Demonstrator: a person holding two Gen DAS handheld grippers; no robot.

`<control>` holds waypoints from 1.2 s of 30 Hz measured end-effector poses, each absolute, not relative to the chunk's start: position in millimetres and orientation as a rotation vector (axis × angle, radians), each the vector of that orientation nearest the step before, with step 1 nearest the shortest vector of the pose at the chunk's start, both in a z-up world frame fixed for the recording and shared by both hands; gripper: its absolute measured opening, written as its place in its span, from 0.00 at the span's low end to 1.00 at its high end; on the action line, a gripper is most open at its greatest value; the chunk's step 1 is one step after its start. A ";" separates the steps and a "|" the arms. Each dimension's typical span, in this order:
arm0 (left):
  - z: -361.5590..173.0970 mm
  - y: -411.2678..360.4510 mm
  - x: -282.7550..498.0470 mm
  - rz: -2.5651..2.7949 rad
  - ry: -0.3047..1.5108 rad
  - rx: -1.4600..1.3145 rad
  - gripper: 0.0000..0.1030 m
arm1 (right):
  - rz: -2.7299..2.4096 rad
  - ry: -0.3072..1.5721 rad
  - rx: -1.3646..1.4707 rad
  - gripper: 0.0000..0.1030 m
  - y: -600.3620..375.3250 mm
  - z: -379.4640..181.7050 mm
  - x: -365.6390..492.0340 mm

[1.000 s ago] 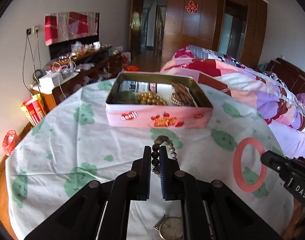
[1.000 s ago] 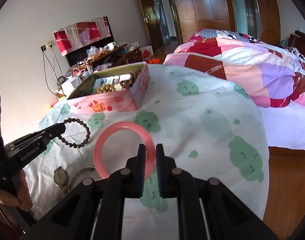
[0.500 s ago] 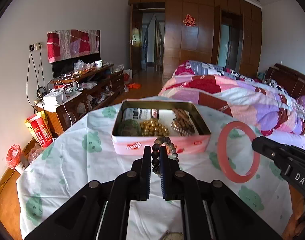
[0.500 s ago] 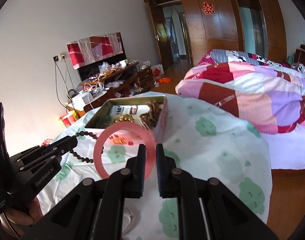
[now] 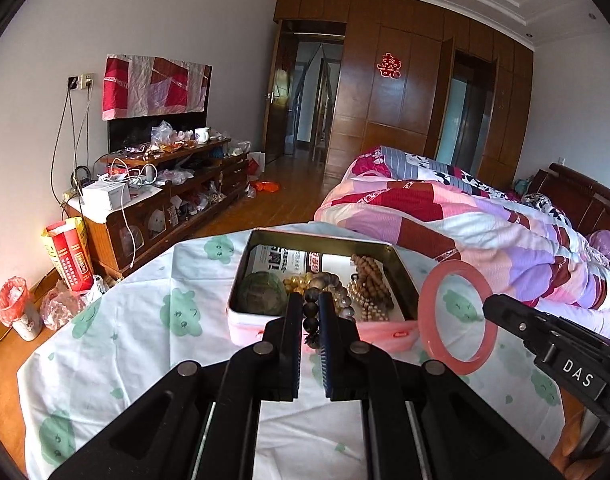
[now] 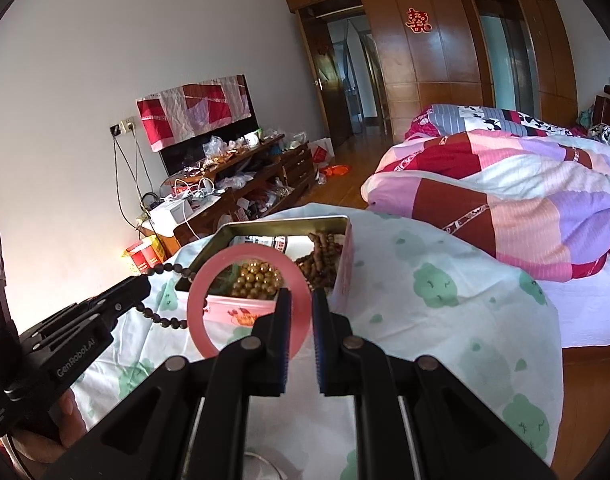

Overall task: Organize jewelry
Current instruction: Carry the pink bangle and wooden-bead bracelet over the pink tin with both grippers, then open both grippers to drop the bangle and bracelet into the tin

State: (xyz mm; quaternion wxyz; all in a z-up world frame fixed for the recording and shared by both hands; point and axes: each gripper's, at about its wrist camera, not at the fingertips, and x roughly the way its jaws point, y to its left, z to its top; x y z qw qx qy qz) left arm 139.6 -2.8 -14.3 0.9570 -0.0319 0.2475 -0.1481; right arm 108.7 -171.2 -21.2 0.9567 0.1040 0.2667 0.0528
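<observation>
- Left wrist view: the left gripper [image 5: 310, 322] was closed on a dark bead bracelet [image 5: 311, 314], with only the beads between its fingers. The loop rose toward 12 o'clock, over the near wall of the pink tin [image 5: 401, 330].
- The tin lay open at 12 o'clock from the fingers, just past their tips, on the tablecloth [image 5: 145, 344]. Its long axis ran from 9 to 3 o'clock. Inside it I could see gold beads [image 5: 295, 282], a green piece [image 5: 261, 294] and brown bead strings [image 5: 369, 284].
- At 3 o'clock the right gripper [image 5: 490, 305] held a pink bangle [image 5: 457, 316], which stood upright beside the right end of the tin, its lower edge close over the cloth.
- I judged that the left gripper was the nearer one to the tin opening. A short move forward and a release would probably drop the bracelet inside.
- Right wrist view: the right gripper [image 6: 301, 300] pinched the rim of the pink bangle [image 6: 201, 300]; its fingers were almost shut, with only the rim between them. The ring stood upright, toward 11 o'clock from the tips.
- The pink tin [image 6: 345, 264] lay at 12 o'clock behind the bangle, and the gold beads [image 6: 255, 280] showed through the ring.
- The left gripper [image 6: 143, 286] came in from 9 o'clock, held low and pointing toward the tin, with the dark bead bracelet [image 6: 165, 320] hanging from its tips.
</observation>
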 end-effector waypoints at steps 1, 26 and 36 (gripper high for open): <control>-13.8 -3.1 141.5 -0.300 0.500 -0.064 0.07 | 0.106 0.540 0.214 0.12 -171.6 -20.8 110.7; -37.6 -41.3 258.3 -0.257 0.571 -0.031 0.07 | 0.010 0.572 0.279 0.12 -176.9 -36.3 228.2; -57.3 -45.3 269.8 -0.190 0.640 0.034 0.07 | -0.009 0.633 0.240 0.12 -171.5 -57.4 245.6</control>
